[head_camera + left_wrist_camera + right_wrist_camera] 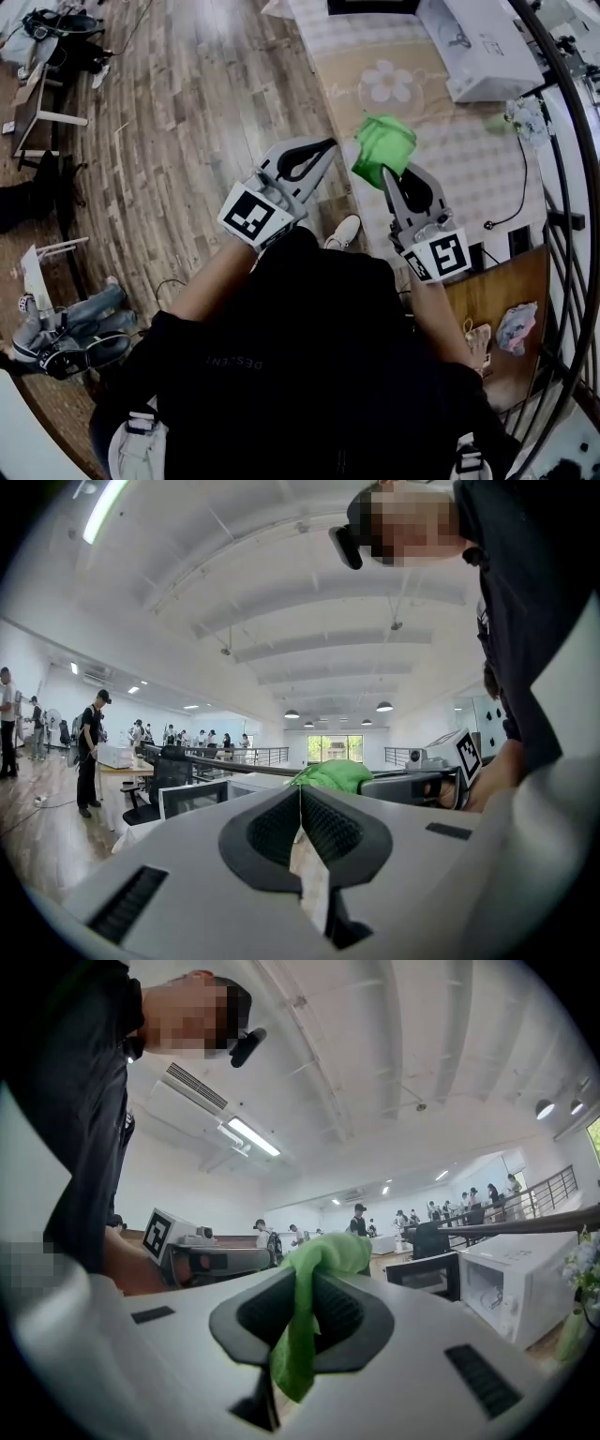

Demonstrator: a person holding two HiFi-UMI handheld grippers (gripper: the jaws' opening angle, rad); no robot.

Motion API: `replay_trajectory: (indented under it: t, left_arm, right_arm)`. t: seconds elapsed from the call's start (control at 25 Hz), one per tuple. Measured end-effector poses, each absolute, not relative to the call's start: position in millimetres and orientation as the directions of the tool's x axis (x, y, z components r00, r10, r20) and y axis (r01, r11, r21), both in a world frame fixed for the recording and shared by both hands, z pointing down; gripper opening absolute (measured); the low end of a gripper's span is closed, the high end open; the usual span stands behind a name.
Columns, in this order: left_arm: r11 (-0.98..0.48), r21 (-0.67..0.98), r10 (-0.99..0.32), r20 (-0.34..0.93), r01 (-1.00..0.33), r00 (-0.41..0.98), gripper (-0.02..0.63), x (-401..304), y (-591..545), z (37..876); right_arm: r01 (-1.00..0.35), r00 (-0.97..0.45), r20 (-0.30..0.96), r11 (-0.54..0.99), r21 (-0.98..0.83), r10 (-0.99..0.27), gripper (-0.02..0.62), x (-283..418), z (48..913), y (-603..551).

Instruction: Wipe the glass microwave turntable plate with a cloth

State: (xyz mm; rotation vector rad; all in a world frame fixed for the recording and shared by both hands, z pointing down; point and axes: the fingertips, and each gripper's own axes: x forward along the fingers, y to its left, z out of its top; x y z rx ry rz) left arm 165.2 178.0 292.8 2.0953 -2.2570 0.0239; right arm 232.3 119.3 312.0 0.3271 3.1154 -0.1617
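Observation:
My right gripper [386,174] is shut on a green cloth [382,146], held up in the air over the near edge of the table. In the right gripper view the green cloth [323,1252] is bunched above the jaws of the right gripper [309,1283], and a strip of it hangs down between them. To the left of it, my left gripper [328,144] is shut with nothing in it, and its tip is close to the cloth. The left gripper view shows its own jaws [300,797] pressed together, with the cloth [333,774] just beyond. No glass turntable plate shows in any view.
A white microwave [478,42] stands at the far right of a table with a flower-patterned covering [375,66]; its door side shows in the right gripper view [511,1288]. A small vase of flowers [525,117] stands beside it. Wooden floor lies to the left, and a railing [562,187] curves along the right.

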Motion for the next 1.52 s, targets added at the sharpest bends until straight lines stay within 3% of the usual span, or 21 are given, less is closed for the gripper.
replay_trajectory:
  t: [0.32,0.96,1.52]
  left_arm:
    - [0.026,0.018,-0.996,0.087,-1.0,-0.024,0.021,137,151,299]
    - [-0.305,0.061,-0.951,0.043,-0.95,0.308,0.021,34,118,304]
    - [-0.44,0.079,-0.896,0.029,-0.894,0.444,0.021,-5,102,312]
  right_arm:
    - [0.143,-0.99,0.002,0.983,-0.113,0.144,0.055,211,319,99]
    - [-0.168,-0.984,0.079,0.982,-0.091,-0.161,0.054,117,325,99]
    - [-0.335,-0.94,0.104,0.938,-0.091,-0.325,0.054,87,332,98]
